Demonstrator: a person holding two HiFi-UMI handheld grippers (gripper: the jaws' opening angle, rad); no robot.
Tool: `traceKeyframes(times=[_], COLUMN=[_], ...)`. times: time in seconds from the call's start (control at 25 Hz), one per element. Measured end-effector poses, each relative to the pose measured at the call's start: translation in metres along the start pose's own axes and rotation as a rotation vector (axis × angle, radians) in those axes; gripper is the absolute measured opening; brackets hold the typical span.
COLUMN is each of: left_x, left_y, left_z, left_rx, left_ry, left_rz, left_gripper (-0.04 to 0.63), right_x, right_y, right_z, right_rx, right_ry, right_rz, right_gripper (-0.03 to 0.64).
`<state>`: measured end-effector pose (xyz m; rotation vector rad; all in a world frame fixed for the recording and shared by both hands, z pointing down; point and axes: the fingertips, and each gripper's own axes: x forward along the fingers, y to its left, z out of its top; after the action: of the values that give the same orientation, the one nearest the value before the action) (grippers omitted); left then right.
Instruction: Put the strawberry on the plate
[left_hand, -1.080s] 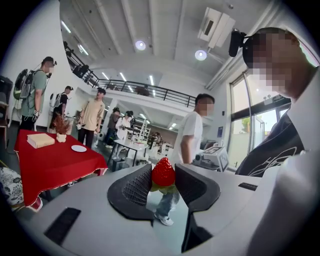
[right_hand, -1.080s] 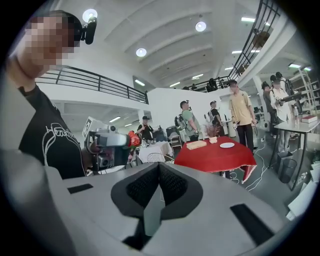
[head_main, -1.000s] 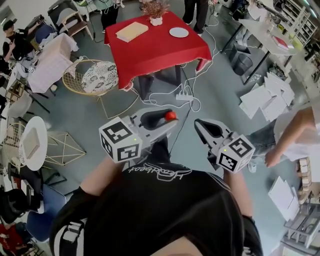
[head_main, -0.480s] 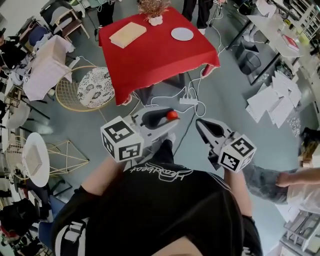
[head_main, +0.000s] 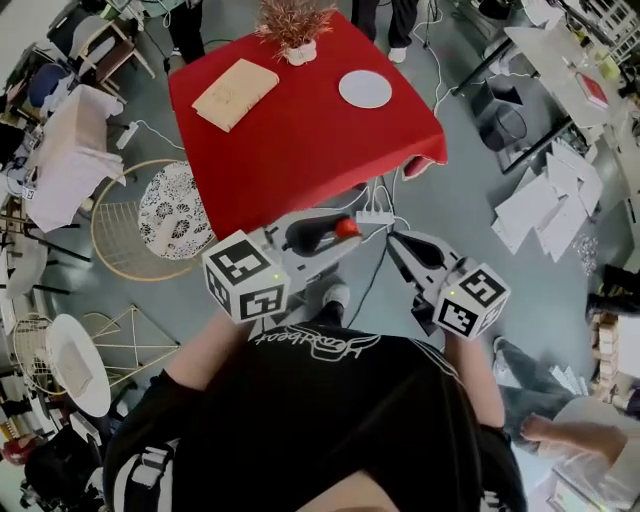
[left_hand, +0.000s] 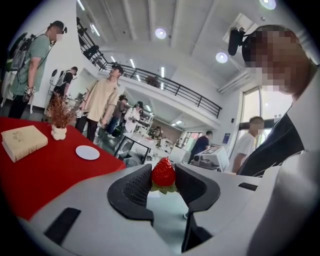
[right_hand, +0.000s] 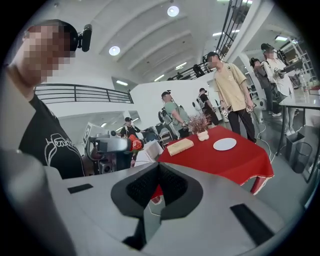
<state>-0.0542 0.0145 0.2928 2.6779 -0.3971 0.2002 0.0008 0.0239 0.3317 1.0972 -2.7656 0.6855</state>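
Note:
A red strawberry (head_main: 346, 228) (left_hand: 163, 172) with green leaves is pinched between the pads of my left gripper (head_main: 343, 230) (left_hand: 164, 176), held in the air above the floor. A white round plate (head_main: 365, 89) (left_hand: 87, 152) (right_hand: 224, 144) lies on the red-clothed table (head_main: 300, 130) ahead, far beyond both grippers. My right gripper (head_main: 393, 241) (right_hand: 159, 169) hangs beside the left one, its jaws shut with nothing in them. In the right gripper view the strawberry (right_hand: 136, 145) shows in the left gripper off to the left.
On the table also lie a tan book (head_main: 235, 93) and a potted dried plant (head_main: 295, 25). A wicker chair with a patterned cushion (head_main: 170, 205) stands left of the table. A power strip and cables (head_main: 375, 215) lie on the floor before it. People stand behind the table.
The red table has come nearer and slid lower in the head view. Both grippers keep the same pose, the strawberry still in the left one.

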Motion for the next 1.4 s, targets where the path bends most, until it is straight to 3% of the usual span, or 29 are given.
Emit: traceKeyframes(times=[0.2,0.56,0.92,1.4], left_x=[0.01,0.026,0.048,0.095], left_y=[0.047,0.075,0.11,0.182], left_z=[0.02,0.035,0.051,0.07], left_rx=[-0.005,0.014,0.032,-0.016], left_ry=[-0.008,-0.005,-0.004,0.032], left_rz=[-0.012,-0.034,0.032,0.101], left_gripper=[0.147,0.147,0.147,0.147], right_x=[0.032,0.049,0.069,0.109], right_y=[-0.028,-0.055,-0.103,-0.18], right_z=[0.022,0.036,0.058,0.083], right_rx=[-0.006,0.002,-0.011,0.033], right_ry=[-0.003,-0.028,-0.047,-0.008], right_rz=[-0.017,-0.035,0.005,0.062], right_gripper=[0.008,0.008,0.008,0.008])
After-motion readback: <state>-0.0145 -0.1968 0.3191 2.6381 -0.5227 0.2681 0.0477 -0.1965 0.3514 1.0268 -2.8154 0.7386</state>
